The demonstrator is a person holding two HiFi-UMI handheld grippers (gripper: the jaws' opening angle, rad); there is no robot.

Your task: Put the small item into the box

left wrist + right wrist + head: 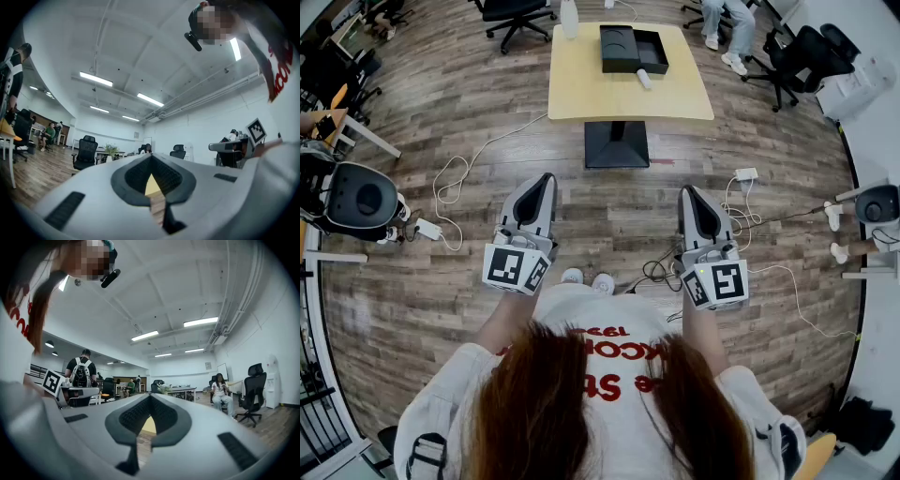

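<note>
A black box lies open on the yellow table far ahead, with its lid beside it on the left. The small white item rests on the tabletop just in front of the box. I hold both grippers at waist height, well short of the table and pointing toward it. The left gripper is shut with nothing in it. The right gripper is shut and empty too. A sliver of the table shows through each gripper's closed jaws.
A white bottle stands at the table's far left edge. The table's black base sits on wood floor. Cables and a power strip lie either side. Office chairs stand right, a black machine left.
</note>
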